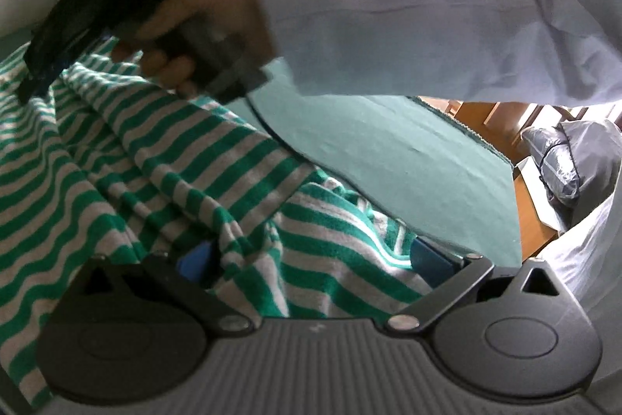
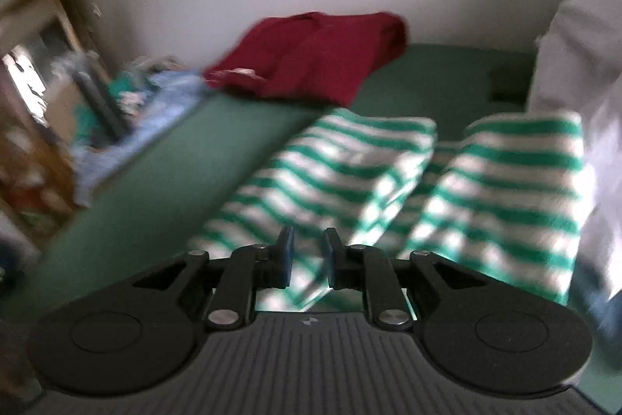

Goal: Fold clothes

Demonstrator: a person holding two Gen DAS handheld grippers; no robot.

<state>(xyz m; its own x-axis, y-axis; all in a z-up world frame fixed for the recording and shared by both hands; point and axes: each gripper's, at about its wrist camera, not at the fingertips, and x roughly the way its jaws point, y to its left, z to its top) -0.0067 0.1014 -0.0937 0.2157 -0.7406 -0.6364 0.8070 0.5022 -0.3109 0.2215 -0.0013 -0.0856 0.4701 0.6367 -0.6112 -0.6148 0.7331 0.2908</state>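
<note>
Two grippers: both over one striped garment [image 1: 128,158] on the green cover [image 1: 388,150].
Left gripper [image 1: 307,255]: fingers wide apart, bunched stripes heaped between them; whether they pinch, cannot tell.
Right gripper [image 2: 307,259]: jaws a narrow gap apart, a striped fold [image 2: 307,282] hanging in it, pads not pressing.
Right hand [image 1: 186,37]: at 10 o'clock in the left view, white sleeve [image 1: 427,26] behind.
Red garment [image 2: 311,57]: 12 o'clock, by the wall.

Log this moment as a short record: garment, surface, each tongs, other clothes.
garment: green-and-white striped top, rumpled, not yet folded
surface: green cover
left tongs: wide apart, striped cloth bunched between the fingers; grip unclear
right tongs: narrow gap, striped cloth showing in it, pads not pressing it
other clothes: red garment at the far edge by the wall
</note>
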